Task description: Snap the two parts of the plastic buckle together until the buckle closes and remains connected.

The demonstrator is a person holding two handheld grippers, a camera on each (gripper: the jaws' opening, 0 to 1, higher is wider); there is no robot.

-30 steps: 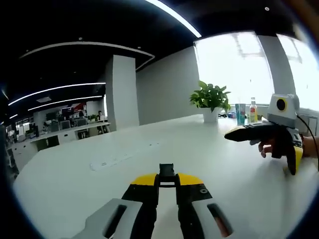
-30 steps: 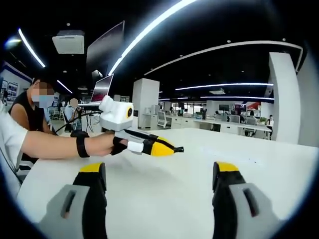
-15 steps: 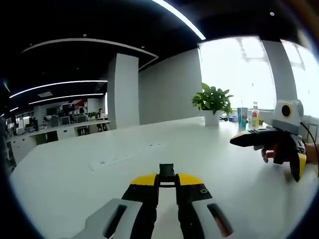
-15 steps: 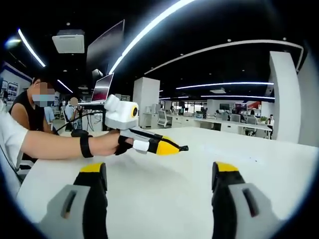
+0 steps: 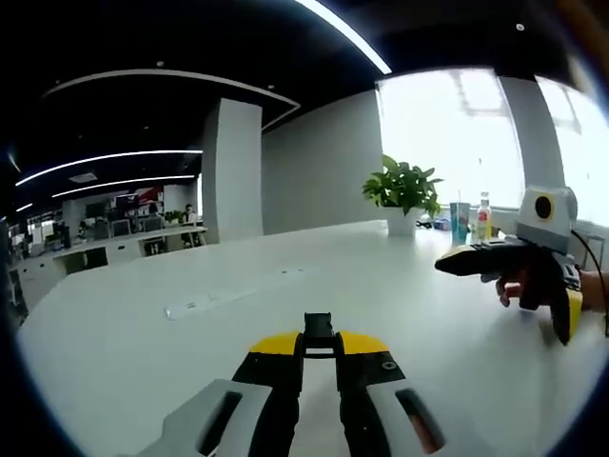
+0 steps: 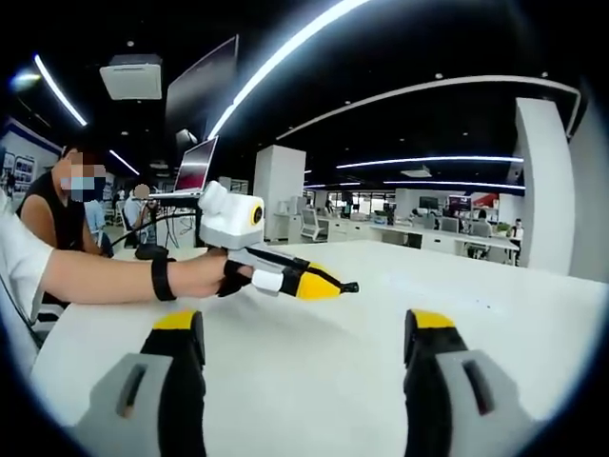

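Observation:
My left gripper [image 5: 319, 343] is shut on a small black buckle part [image 5: 319, 326], which sticks out past its yellow tips above the white table [image 5: 143, 362]. In the right gripper view the left gripper [image 6: 328, 284] comes in from the left in a person's hand, with the black buckle part [image 6: 348, 287] at its tip. My right gripper [image 6: 304, 324] stands open, its jaws wide apart with nothing between them. In the left gripper view one of its fingers [image 5: 471, 257] reaches in from the right, apart from the left gripper.
A potted plant [image 5: 402, 186] and bottles [image 5: 464, 217] stand at the table's far edge by the window. A flat socket strip [image 5: 205, 305] lies in the table ahead. A person [image 6: 67, 219] and a monitor [image 6: 195, 167] are to the left.
The left gripper has drifted slightly right in the right gripper view. Both grippers keep their states.

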